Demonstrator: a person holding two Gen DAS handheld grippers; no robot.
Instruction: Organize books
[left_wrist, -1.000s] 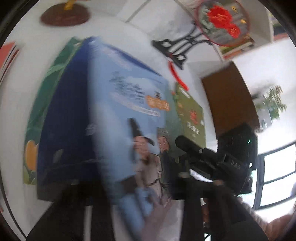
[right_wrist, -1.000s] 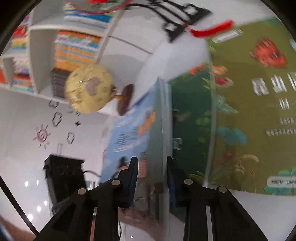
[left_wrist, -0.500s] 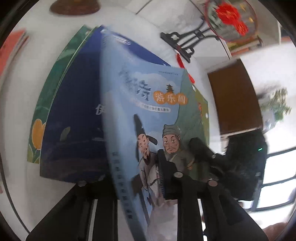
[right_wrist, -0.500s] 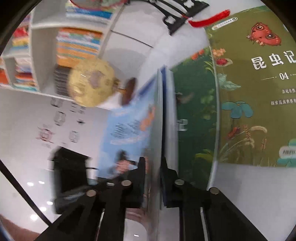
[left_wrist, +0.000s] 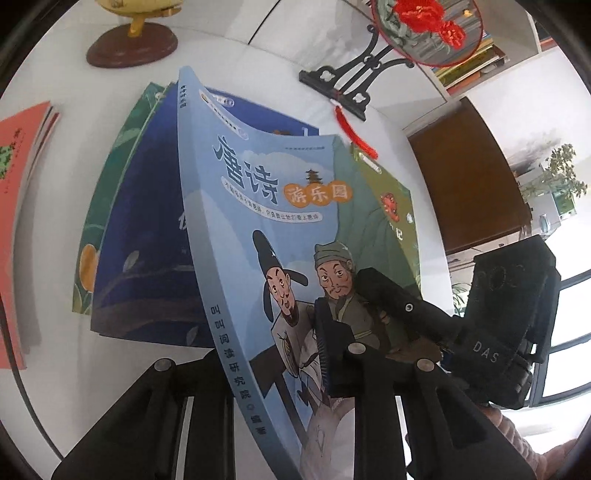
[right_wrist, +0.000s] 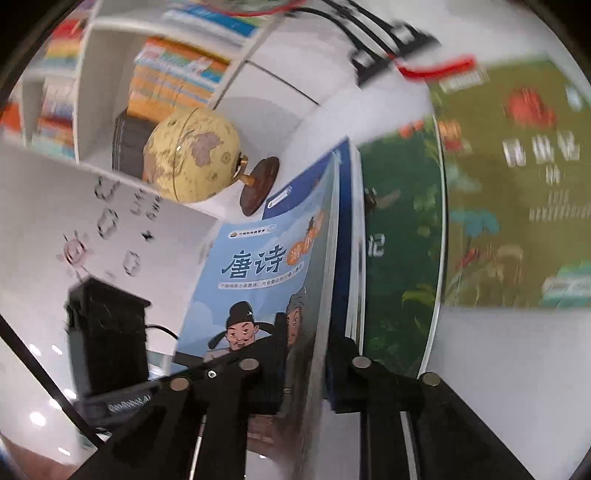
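- From the left wrist, the light-blue book (left_wrist: 266, 236) stands tilted on edge above a dark-blue book (left_wrist: 144, 236) and a green book (left_wrist: 110, 177) lying on the white counter (left_wrist: 258, 85). Its cover bows, so it looks thin, light and floppy; a grip near the spine seems best.
- Left claw (left_wrist: 273, 373) is nearly closed, pinching the lower spine end; the right claw (left_wrist: 373, 291) clamps the same cover.
- From the right wrist, the book (right_wrist: 258, 273) is seen edge-on, with an olive book (right_wrist: 517, 184) flat beyond.
- Right claw (right_wrist: 306, 365) has just closed narrowly onto the book's page edge, pads pressing both faces.
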